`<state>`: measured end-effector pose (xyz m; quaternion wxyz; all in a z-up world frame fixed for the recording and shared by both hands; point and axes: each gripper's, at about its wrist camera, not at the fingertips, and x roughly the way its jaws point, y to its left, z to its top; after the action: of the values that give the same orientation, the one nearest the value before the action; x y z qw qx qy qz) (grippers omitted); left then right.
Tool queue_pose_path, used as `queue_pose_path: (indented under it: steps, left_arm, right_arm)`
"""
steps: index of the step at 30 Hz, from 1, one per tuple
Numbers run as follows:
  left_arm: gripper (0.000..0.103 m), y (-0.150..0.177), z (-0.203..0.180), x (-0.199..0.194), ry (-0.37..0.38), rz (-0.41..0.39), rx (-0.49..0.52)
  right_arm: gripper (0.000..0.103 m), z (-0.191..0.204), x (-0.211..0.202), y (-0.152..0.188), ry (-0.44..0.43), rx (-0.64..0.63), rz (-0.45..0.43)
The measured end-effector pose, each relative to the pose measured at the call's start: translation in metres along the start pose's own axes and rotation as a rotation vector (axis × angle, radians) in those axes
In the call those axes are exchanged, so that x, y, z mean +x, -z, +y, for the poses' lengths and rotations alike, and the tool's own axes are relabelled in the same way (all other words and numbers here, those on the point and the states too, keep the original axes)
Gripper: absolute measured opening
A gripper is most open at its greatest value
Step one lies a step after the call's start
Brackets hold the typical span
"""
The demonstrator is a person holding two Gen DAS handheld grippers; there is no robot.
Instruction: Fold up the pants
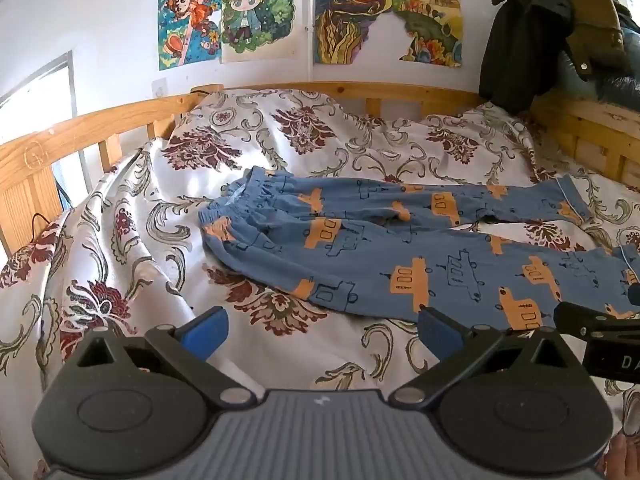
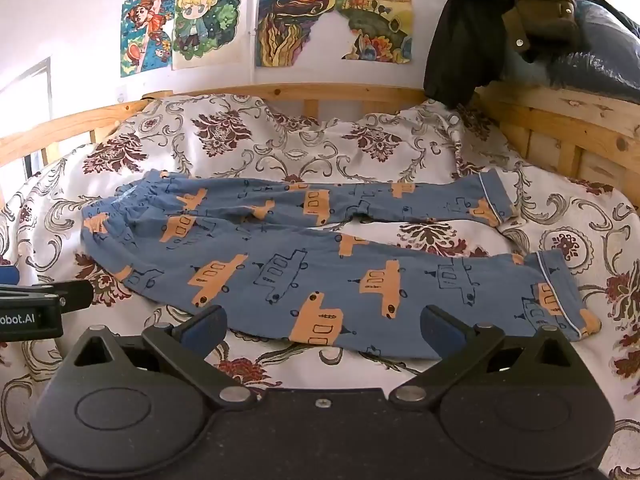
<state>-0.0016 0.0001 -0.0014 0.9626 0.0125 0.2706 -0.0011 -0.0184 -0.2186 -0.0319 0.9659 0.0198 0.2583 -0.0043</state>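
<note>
blue pants (image 2: 304, 256) with orange vehicle print lie flat, legs apart.

bed (image 2: 360, 94): wooden frame | floral duvet (image 2: 280, 140) spread | pants (image 2: 304, 264) flat, unfolded

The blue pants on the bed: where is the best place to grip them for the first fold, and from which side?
Probably grip the near leg of the pants at its cuff and near the waistband, coming from the near edge. The pants lie flat with legs spread, so this leg can fold over the far one. Both grippers are open.
</note>
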Motion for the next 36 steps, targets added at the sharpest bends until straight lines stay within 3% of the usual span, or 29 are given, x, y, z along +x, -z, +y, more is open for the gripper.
queue_pose_path:
  steps: [36]
  left_arm:
    - [0.103, 0.0000, 0.0011, 0.0047, -0.001, 0.014, 0.000]
  right_arm:
    - [0.102, 0.0005, 0.0008, 0.0019, 0.001, 0.009, 0.008]
